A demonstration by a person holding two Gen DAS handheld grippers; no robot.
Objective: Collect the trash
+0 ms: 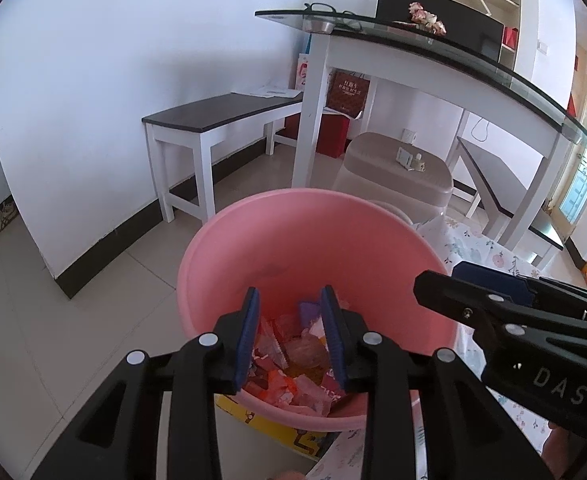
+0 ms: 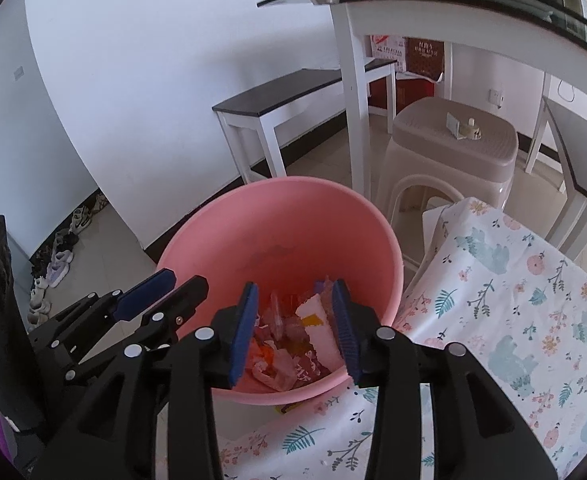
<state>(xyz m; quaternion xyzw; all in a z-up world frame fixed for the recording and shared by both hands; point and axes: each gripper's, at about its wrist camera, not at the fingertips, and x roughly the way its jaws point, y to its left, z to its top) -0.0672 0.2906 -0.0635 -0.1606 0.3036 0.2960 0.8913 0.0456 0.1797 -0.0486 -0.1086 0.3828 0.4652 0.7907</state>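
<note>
A pink plastic bin (image 1: 293, 240) stands at the table's corner, also in the right wrist view (image 2: 277, 220). Crumpled red, orange and clear wrappers (image 1: 293, 364) fill its bottom, with a white wrapper (image 2: 319, 332) and a purple scrap (image 1: 308, 312) among them. My left gripper (image 1: 291, 304) is open and empty over the bin's near rim. My right gripper (image 2: 295, 296) is open and empty over the bin too. Each gripper shows in the other's view: the right (image 1: 473, 288), the left (image 2: 165, 284).
A table with a floral cloth (image 2: 513, 320) lies to the right. A beige plastic stool (image 2: 453, 144) stands behind the bin. A glass-topped white table (image 1: 413, 64) and dark-topped benches (image 1: 221, 114) stand by the wall. Shoes (image 2: 57, 264) line the floor on the left.
</note>
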